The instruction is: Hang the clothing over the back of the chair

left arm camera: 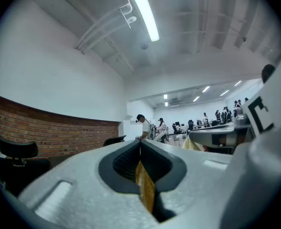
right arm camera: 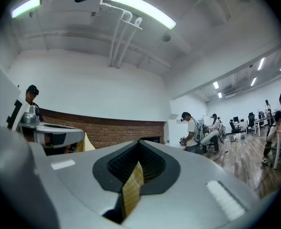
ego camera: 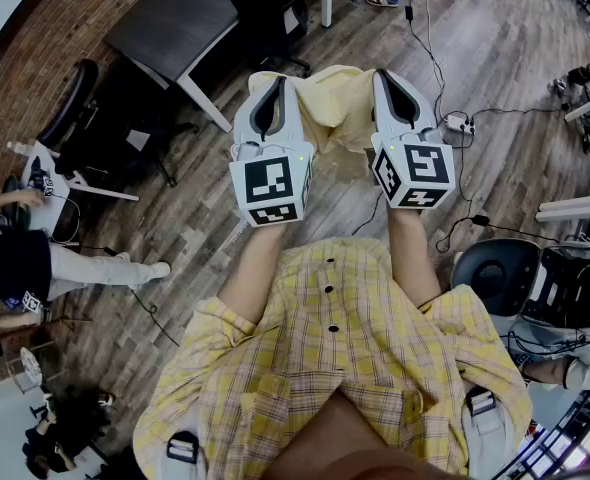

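Head view: left tool (ego camera: pixel 272 86) and right tool (ego camera: pixel 395 80) are held side by side above the wooden floor (ego camera: pixel 495 98), with pale yellow clothing (ego camera: pixel 337 103) bunched between them, off any chair. A black office chair (ego camera: pixel 270 13) stands beyond, just beside a grey worktop (ego camera: pixel 175 23). Jaw contact is not readable from the head view. The left gripper view shows its jaws pressed together on a strip of yellow fabric, and the right gripper view shows the same pinch. Only the gripper views show the brick wall (right arm camera: pixel 126 127), ceiling lights and distant people.
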{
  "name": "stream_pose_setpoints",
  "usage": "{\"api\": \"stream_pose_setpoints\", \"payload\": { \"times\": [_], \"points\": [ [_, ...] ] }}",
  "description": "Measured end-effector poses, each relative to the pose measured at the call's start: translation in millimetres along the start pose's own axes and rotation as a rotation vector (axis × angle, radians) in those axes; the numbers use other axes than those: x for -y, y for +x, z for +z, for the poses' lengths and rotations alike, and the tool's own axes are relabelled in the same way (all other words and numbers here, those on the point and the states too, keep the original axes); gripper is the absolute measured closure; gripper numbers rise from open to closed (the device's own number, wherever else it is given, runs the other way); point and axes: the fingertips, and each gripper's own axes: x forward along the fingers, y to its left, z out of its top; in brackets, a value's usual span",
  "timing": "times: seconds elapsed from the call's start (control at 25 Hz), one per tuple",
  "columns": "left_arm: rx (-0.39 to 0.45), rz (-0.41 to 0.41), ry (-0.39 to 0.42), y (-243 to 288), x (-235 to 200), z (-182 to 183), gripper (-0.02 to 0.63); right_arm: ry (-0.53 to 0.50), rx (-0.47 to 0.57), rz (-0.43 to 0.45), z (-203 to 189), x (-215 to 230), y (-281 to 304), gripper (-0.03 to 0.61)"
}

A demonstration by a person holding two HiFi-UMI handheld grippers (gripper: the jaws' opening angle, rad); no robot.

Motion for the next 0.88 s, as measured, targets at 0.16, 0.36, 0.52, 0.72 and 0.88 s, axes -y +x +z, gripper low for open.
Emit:
{"api": "stream_pose_setpoints", "payload": {
  "times": [0.16, 0.36, 0.52, 0.72, 0.88],
  "points": [
    [0.004, 0.001, -0.004, 5, 16, 5, 0.611, 0.02, -0.001, 0.026, 1, 14, -5, 0.571],
    [-0.003, -0.005, -0.008, 10, 30, 9, 0.611, 0.043, 0.005, 0.044, 2, 28, -7, 0.571],
    [-0.023, 0.009, -0.028, 15, 37, 5, 0.611, 0.063, -0.004, 0.068, 0, 40, -8, 0.571],
    [-0.021, 0.042, -0.014, 27, 54, 9, 0.611, 0.056, -0.002, 0.099, 5, 60, -5, 0.571],
    [-0.018, 0.066, -0.004, 27, 78, 11, 0.611, 0.056, 0.006, 0.127, 9, 80, -16, 0.569]
  ]
}}
